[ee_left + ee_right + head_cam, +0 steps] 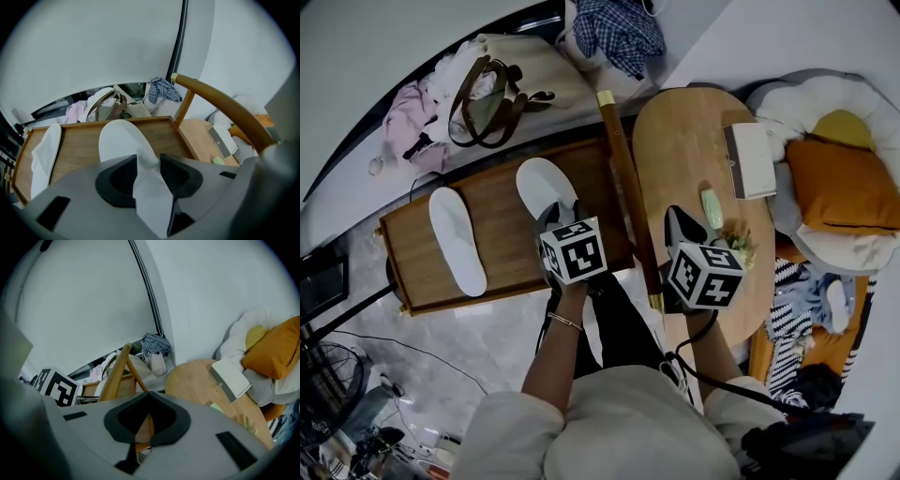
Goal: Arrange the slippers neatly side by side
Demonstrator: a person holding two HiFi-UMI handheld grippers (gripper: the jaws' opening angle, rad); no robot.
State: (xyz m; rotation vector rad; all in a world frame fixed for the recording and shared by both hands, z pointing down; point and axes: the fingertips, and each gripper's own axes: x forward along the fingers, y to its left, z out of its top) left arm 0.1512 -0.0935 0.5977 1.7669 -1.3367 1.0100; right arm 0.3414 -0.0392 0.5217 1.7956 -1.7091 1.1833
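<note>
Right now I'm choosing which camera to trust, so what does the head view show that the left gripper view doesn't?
Only the head view: the right gripper, the person's forearms and the floor.
Only the left gripper view: the left gripper with its pads pressed on the near slipper.
Both: the near slipper and far slipper lying apart on the tray, the bag and the book.

Empty tongs [148,398], tips together, near round wooden table [192,378]
</note>
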